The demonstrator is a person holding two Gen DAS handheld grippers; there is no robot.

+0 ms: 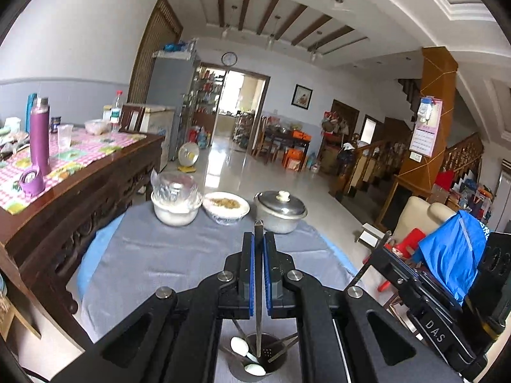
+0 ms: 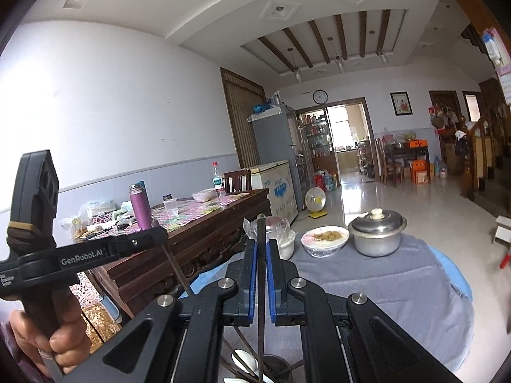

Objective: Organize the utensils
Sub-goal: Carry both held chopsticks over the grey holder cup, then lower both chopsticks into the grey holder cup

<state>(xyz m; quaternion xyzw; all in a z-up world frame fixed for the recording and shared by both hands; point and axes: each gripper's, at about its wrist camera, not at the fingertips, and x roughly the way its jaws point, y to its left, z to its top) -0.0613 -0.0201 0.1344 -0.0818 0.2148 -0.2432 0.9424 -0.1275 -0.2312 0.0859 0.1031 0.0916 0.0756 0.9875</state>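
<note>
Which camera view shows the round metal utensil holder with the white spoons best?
The left wrist view. There the round metal utensil holder shows its open mouth, perforated bottom and two white spoons below the left gripper. In the right wrist view only its rim shows at the bottom edge, mostly hidden behind the right gripper.

Daylight is pouring through the far doorway (image 1: 238, 102) and shining off the pale tiled floor (image 1: 255, 172); a wall clock (image 2: 320, 96) is hanging above, a wooden staircase (image 1: 460, 156) rising right.
</note>
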